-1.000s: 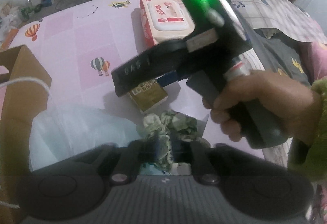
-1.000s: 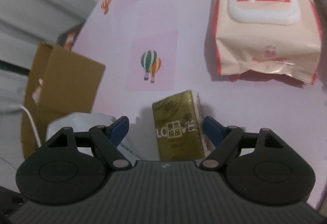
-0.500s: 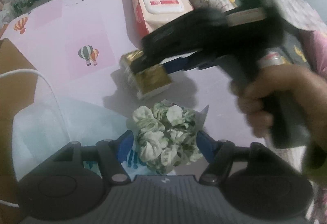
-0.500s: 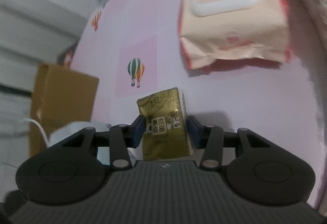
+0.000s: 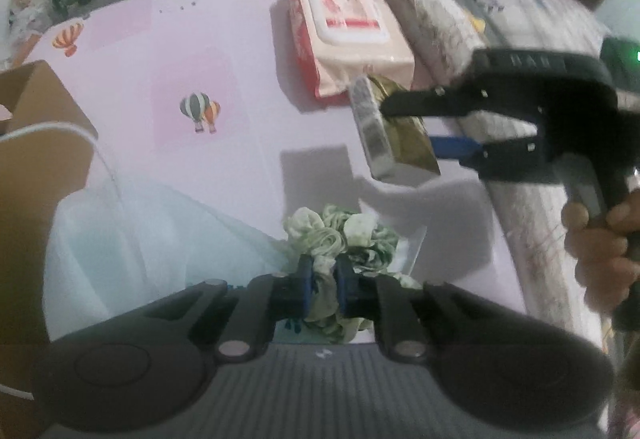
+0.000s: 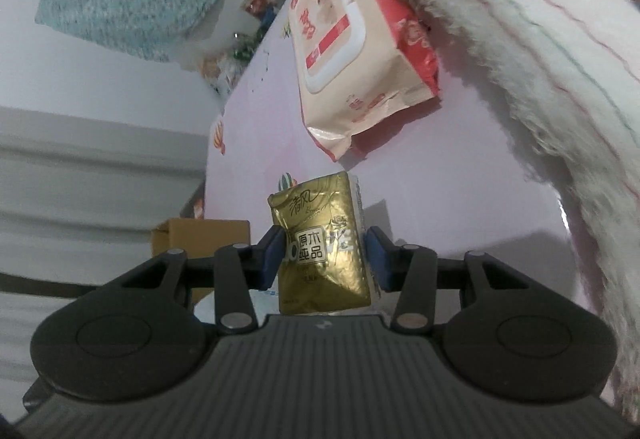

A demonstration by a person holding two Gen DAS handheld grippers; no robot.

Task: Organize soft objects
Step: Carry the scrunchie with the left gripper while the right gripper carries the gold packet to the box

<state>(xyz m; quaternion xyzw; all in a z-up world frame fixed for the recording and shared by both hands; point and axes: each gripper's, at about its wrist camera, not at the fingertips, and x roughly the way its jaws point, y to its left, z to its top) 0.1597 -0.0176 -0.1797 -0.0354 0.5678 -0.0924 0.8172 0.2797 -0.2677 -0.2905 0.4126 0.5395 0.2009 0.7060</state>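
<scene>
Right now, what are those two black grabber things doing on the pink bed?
A person is tidying soft things with a gripper in each hand. The left gripper is closing on a green scrunchie lying on the pink sheet. The right gripper holds a gold tissue pack lifted off the sheet, near the wet wipes pack.

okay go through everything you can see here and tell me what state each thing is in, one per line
Left gripper: jaws closing, pinching the green scrunchie.
Green scrunchie: bunched, lying on the bed sheet.
Right gripper: shut on the gold tissue pack.
Gold tissue pack: lifted off the sheet, tilted.
Wet wipes pack: lying flat, lid closed.
Cardboard box: open-topped.
</scene>
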